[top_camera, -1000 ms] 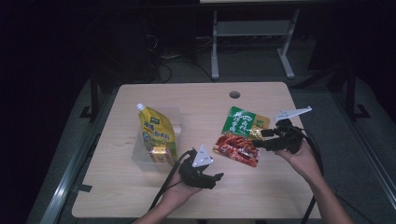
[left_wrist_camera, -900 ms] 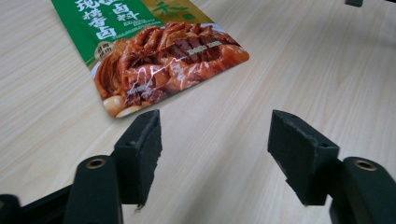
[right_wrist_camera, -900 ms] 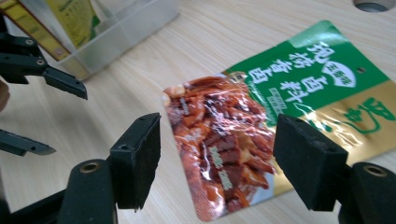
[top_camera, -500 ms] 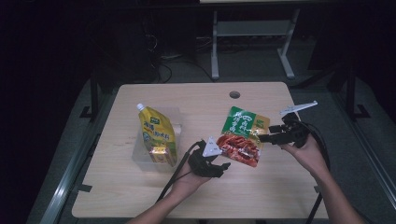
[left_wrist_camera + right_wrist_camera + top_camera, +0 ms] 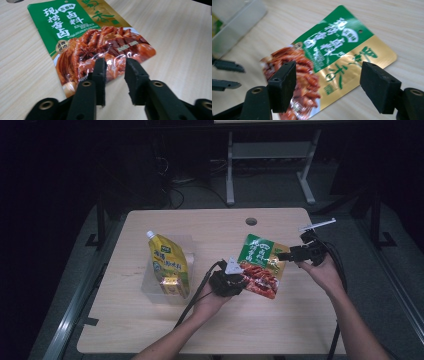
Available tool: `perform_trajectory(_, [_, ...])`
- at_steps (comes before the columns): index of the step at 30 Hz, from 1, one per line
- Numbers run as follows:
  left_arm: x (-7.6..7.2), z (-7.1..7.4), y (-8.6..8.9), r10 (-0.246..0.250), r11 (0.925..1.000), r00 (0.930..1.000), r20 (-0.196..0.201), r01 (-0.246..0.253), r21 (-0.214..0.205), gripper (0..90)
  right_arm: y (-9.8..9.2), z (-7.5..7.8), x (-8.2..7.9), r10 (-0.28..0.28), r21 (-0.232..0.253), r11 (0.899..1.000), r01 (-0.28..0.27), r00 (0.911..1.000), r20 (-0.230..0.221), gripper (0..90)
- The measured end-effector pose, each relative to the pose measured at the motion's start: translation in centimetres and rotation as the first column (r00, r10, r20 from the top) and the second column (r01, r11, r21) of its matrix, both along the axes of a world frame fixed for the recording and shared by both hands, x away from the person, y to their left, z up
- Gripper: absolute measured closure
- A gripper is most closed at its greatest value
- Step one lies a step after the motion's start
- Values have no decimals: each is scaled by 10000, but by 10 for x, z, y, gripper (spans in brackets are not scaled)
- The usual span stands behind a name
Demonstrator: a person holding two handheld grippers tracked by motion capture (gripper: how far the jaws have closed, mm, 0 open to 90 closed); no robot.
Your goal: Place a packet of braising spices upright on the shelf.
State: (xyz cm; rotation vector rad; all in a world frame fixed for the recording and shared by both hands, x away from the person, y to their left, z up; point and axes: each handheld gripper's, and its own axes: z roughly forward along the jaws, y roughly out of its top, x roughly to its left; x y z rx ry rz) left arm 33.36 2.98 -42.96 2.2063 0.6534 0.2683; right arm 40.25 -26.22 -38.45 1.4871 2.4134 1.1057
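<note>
Sauce packet lies flat between open left claw and open right claw, yellow pouch apart.

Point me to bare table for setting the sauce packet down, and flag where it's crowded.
Free: the near edge of the table between the two forearms, the far strip around the cable hole, and the left margin beside the clear tray holding the yellow pouch. Crowded: centre-right, where the left gripper and right gripper flank the packet.

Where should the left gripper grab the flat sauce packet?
Probably the red bottom edge of the sauce packet, coming low from the near side: it lies flat on the table, and the left gripper has been closing around that edge.
</note>
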Motion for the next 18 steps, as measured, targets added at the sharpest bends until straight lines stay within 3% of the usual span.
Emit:
perform_trajectory(1, [0,0,0,0,10000,10000,0,0,0,730,-1,-2,3,-53,15,10000,53,9999,93,296])
perform_trajectory(5, [13,-7,-9,190,9991,9998,-24,-189,370,762,-1,-9,19,-624,-152,9980,619,9975,-341,283])
perform_trajectory(10, [21,-12,-19,408,9979,9992,-24,-406,511,784,0,-19,33,-1039,-250,9944,1025,9929,-587,292])
perform_trajectory(18, [31,-26,-25,586,9918,9978,-304,-548,1158,799,-7,-43,53,-1849,-598,9820,1791,9764,-1118,357])
